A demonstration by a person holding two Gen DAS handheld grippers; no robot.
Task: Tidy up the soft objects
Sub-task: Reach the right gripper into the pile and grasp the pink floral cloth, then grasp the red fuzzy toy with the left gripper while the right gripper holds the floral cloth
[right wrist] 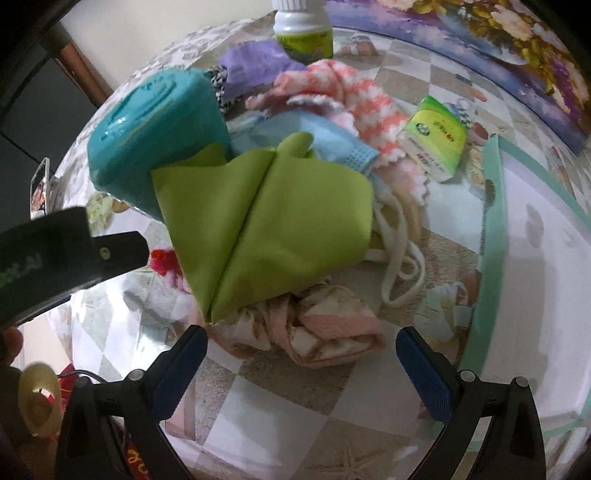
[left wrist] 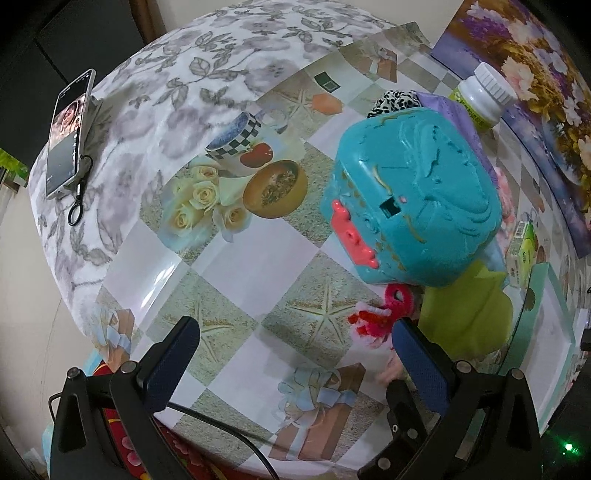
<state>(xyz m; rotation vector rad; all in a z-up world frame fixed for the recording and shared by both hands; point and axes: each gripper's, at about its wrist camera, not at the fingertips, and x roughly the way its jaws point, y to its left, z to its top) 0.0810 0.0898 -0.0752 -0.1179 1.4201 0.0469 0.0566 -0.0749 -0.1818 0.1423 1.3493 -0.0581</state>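
A pile of soft things lies on the patterned table. A folded green cloth (right wrist: 266,221) tops it, leaning on a teal plastic case (right wrist: 155,133). Under it lie a pink-and-cream cloth (right wrist: 328,332), a light blue cloth (right wrist: 317,136), a pink-white fluffy cloth (right wrist: 354,99), a purple cloth (right wrist: 255,66) and cream straps (right wrist: 399,258). My right gripper (right wrist: 301,369) is open just in front of the pink-and-cream cloth, holding nothing. My left gripper (left wrist: 295,358) is open over bare table; its right finger (left wrist: 417,362) sits beside a red-and-white fuzzy item (left wrist: 373,321), the green cloth (left wrist: 469,314) and the teal case (left wrist: 413,199).
A mint-edged tray (right wrist: 495,206) lies at the right. A green tissue pack (right wrist: 436,140) and a white bottle (right wrist: 303,29) stand behind the pile. A phone (left wrist: 70,133) rests on the floral cloth at far left. A floral picture (left wrist: 535,85) borders the back right.
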